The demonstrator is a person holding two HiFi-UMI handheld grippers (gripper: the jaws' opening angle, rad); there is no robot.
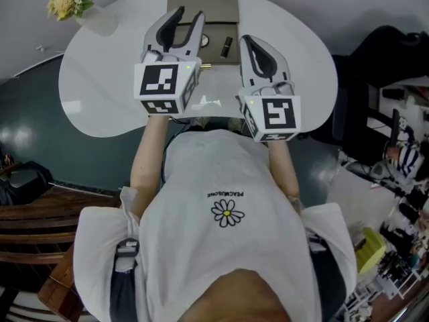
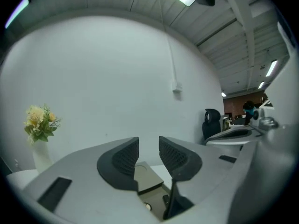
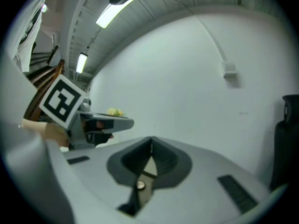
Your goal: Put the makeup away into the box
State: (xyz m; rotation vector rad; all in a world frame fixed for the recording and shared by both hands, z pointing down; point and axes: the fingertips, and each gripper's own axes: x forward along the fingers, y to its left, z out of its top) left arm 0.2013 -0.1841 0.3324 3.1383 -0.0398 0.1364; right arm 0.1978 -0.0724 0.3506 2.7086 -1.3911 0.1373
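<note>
Your left claw (image 1: 190, 15) hangs level above the worktop (image 1: 100, 92), its jaws a narrow gap apart with nothing between them, and its tips reach over the open box (image 1: 201, 5) at the far edge. The piece that seems left to put away is a thin gold stick (image 1: 205, 66). It lies on the worktop just outside the box's near edge, with its long axis running left to right. It is behind and below the left claw's tips, just beside that claw's body, so the left is the nearer. A dark lipstick (image 1: 226, 45) appears to lie in the box's nearer half (I can't be sure). Your right claw (image 1: 249, 42) hovers right of it, jaws together and empty.
</note>
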